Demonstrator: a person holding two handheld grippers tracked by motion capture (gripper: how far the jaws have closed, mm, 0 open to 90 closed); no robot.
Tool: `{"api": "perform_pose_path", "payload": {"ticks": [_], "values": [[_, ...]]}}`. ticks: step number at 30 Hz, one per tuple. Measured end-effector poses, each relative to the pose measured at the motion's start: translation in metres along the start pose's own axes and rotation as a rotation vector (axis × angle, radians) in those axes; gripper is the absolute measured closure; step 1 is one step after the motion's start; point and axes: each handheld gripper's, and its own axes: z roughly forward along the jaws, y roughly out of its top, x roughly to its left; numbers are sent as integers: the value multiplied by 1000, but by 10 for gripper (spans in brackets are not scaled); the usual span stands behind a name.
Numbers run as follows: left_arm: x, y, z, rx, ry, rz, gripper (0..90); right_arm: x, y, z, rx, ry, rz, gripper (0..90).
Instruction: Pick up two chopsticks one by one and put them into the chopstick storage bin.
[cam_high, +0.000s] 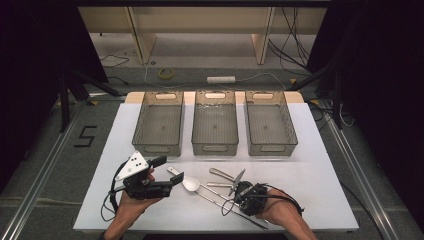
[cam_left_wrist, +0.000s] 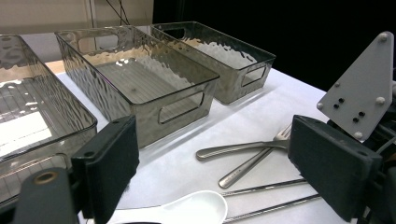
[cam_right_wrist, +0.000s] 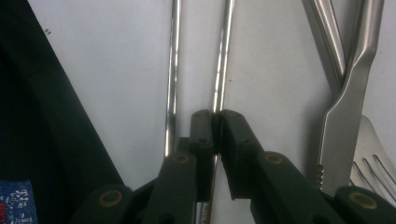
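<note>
Chopstick (cam_right_wrist: 218, 88) pinched by right claw (cam_right_wrist: 216, 122); three bins (cam_high: 215, 125) hold nothing.

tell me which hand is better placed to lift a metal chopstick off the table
Right: the right tool is already shut on one chopstick. The left tool stands open, above the white spoon.

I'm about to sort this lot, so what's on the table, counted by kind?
Clear bins: 3
White spoon: 1
Steel chopsticks: 2
Forks and other steel cutlery: 3
Total: 9
</note>
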Motion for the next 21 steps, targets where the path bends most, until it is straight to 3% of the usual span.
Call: {"api": "perform_pose_path", "payload": {"ticks": [8, 21], "values": [[-1, 0, 0, 2, -3, 1, 158, -2, 7, 0, 56, 2, -12, 854], [-1, 0, 1, 8, -4, 3, 158, -16, -6, -12, 64, -1, -26, 859]]}}
